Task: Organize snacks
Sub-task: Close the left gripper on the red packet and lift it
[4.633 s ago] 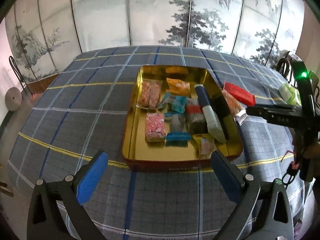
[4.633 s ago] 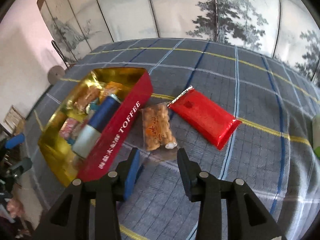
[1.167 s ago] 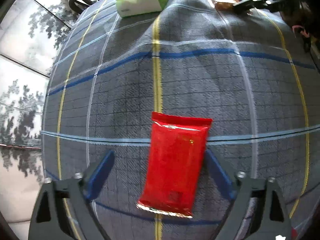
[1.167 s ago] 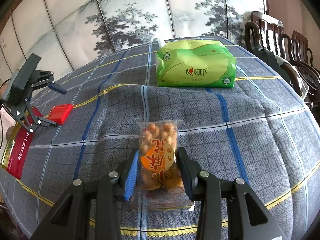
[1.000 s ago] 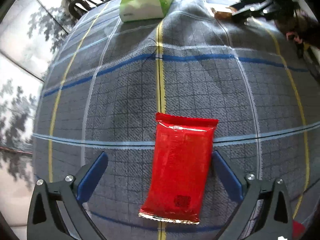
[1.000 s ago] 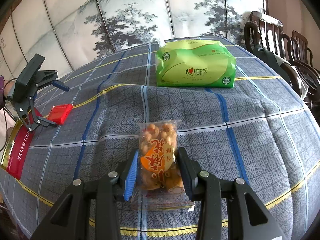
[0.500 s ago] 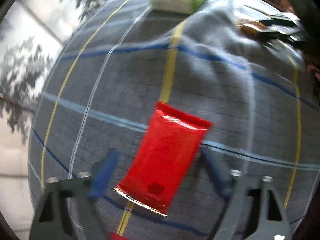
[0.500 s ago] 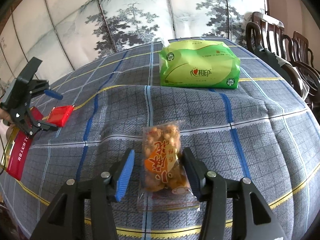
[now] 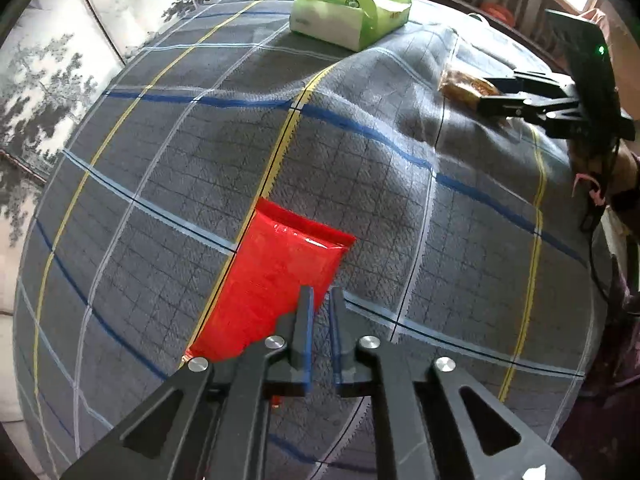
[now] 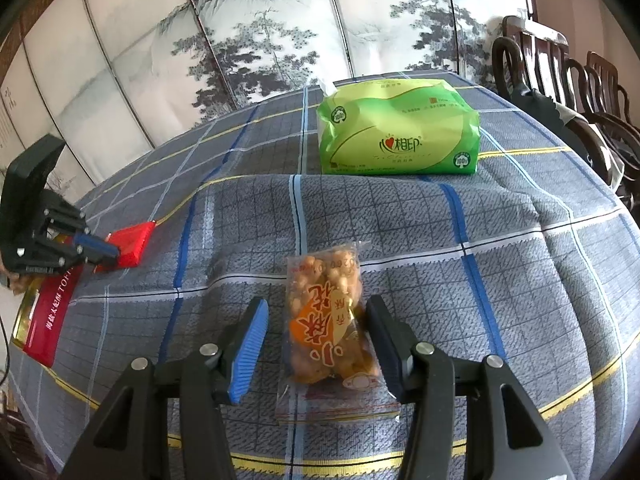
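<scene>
A red snack packet [image 9: 272, 280] lies flat on the plaid tablecloth; my left gripper [image 9: 319, 300] is shut over its right edge, and whether the fingers pinch it is unclear. In the right wrist view the same packet [image 10: 130, 242] lies under the left gripper [image 10: 108, 254], far left. A clear bag of peanuts with an orange label [image 10: 330, 328] lies between the fingers of my right gripper [image 10: 316, 320], which is open around it. The right gripper [image 9: 496, 98] with the peanut bag [image 9: 466, 86] shows at the top right of the left wrist view.
A green tissue pack [image 10: 398, 130] lies at the back of the table, also in the left wrist view [image 9: 348, 12]. The red toffee tin [image 10: 50, 316] sits at the left edge. Dark wooden chairs [image 10: 568, 68] stand to the right. The tablecloth is rumpled near the peanuts.
My left gripper went from wide open astride the red packet to shut at its right edge. My right gripper opened off the peanut bag, which stays on the cloth.
</scene>
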`<state>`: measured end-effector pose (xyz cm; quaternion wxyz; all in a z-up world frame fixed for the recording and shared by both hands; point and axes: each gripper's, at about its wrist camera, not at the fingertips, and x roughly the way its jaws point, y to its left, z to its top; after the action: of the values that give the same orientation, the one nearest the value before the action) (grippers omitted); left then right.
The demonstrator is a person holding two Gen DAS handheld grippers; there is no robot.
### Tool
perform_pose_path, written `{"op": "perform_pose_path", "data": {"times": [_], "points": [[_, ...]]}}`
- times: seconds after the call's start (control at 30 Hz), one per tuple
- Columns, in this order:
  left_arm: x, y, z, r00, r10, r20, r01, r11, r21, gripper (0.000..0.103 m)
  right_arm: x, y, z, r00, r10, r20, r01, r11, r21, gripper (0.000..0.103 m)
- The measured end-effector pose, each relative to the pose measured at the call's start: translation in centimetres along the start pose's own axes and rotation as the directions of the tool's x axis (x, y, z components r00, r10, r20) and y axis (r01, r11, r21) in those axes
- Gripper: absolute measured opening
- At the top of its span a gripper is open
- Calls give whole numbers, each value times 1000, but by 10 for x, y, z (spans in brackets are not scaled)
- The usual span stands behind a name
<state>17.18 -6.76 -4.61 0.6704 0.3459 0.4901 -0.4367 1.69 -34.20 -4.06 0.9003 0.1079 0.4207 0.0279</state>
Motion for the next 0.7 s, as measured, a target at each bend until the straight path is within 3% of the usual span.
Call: {"op": "perform_pose_path", "data": {"times": [0.07, 0.1, 0.13, 0.2, 0.33, 0.43, 0.47, 0.53, 0.63, 0.7], "points": [[-7, -7, 0, 1000, 7, 19, -7, 999, 43, 12, 0, -1, 0, 1000, 6, 1, -6, 1000, 4, 53], [-11, -11, 2, 1000, 19, 22, -20, 997, 77, 34, 0, -1, 0, 1000, 9, 1, -9, 1000, 6, 53], [-13, -18, 5, 997, 71, 27, -74, 990, 123, 71, -1, -2, 0, 1000, 12, 2, -12, 1000, 8, 53], [-16, -25, 9, 991, 115, 63, -126, 968, 218, 99, -1, -3, 0, 1000, 19, 2, -19, 1000, 12, 53], [5, -18, 15, 993, 116, -23, -103, 947, 306, 99, -2, -6, 0, 1000, 24, 3, -24, 1000, 15, 53], [21, -5, 14, 990, 118, -72, -90, 946, 312, 98, -2, -6, 0, 1000, 23, 3, -23, 1000, 14, 53], [24, 1, 12, 993, 78, -94, -47, 955, 293, 96, -2, -6, 0, 1000, 23, 3, -23, 1000, 14, 53], [31, 15, 12, 987, -57, -148, 91, 967, 236, 83, -2, -6, 1, 1000, 22, 3, -22, 1000, 14, 53], [30, 24, 11, 990, -82, -117, 107, 970, 221, 77, -2, -6, 1, 1000, 22, 3, -22, 1000, 13, 54], [27, 31, 9, 995, -76, -70, 85, 988, 131, 68, -1, -6, 1, 1000, 23, 3, -23, 1000, 14, 56]]}}
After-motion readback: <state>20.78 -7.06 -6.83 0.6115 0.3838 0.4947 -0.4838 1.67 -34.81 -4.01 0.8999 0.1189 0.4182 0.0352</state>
